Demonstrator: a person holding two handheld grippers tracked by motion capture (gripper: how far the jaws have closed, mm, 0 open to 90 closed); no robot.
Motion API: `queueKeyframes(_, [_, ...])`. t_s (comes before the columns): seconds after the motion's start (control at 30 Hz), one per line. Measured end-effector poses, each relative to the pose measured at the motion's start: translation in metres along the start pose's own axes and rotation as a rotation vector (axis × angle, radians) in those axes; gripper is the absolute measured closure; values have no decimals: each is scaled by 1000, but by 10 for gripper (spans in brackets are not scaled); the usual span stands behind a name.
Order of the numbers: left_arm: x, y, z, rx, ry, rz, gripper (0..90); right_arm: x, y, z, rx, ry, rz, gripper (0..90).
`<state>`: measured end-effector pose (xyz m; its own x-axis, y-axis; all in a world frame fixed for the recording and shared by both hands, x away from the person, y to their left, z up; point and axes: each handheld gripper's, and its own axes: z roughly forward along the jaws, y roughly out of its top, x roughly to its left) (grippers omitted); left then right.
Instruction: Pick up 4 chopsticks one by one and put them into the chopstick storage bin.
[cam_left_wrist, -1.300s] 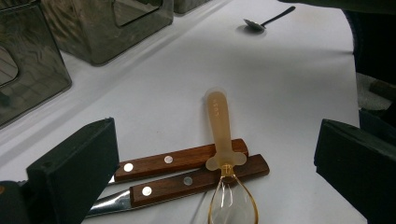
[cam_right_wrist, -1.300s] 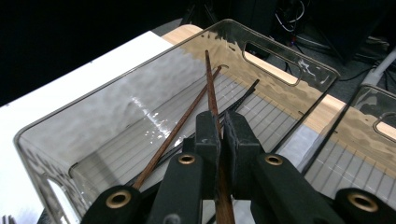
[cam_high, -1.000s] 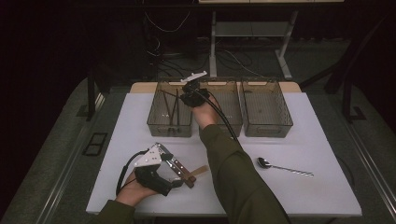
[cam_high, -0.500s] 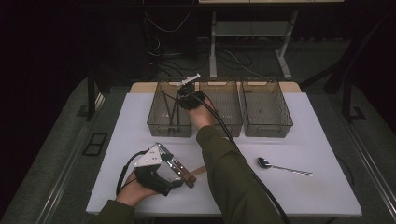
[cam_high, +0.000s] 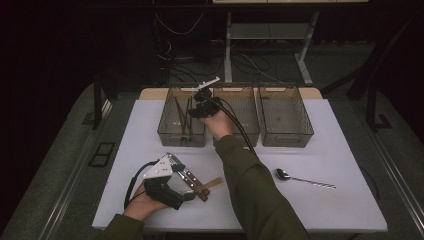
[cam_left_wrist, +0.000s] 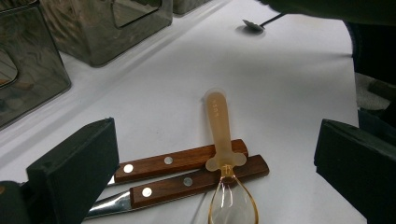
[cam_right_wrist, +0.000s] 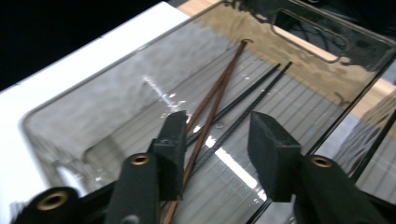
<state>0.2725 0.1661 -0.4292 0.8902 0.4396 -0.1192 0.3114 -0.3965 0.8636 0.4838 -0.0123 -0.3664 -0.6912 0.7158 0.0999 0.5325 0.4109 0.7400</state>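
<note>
- The right gripper (cam_high: 196, 104) hangs over the left bin (cam_high: 181, 134) of three clear plastic bins at the far side of the white worktop (cam_high: 345, 150).
- Its jaws have just been opening; in the right gripper view they stand apart with nothing between the pads, so it is released.
- Below those jaws, on the ribbed floor of the left bin, lie a pair of brown wooden chopsticks (cam_right_wrist: 212, 100) and a pair of black chopsticks (cam_right_wrist: 243, 105). The brown pair lies close together; the black pair lies just beside it and crosses under it near the jaws.
- The middle bin (cam_high: 248, 132) and the right bin (cam_high: 287, 134) stand just beside the left one in a row.
- The left gripper (cam_high: 192, 192) rests low at the near left of the worktop, held in the person's left hand (cam_high: 142, 205).
- Its jaws are spread wide, one on each side of a small pile of cutlery, pressing on nothing: released.
- Between those jaws lie two knives with riveted wooden handles (cam_left_wrist: 187, 170), side by side and touching.
- A translucent amber plastic spoon (cam_left_wrist: 222, 154) lies across the ends of both handles, its bowl toward the camera.
- A metal spoon (cam_high: 302, 179) lies alone at the near right of the worktop, well apart from both grippers.
</note>
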Motion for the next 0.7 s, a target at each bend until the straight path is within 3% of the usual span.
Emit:
queueKeyframes(0.27, [0,0,0,9,6,6,0,2,-8,-27,-44,76,-41,372])
queueKeyframes(0.7, [0,-1,2,10,19,-5,0,-4,-43,-78,-110,145,-94,321])
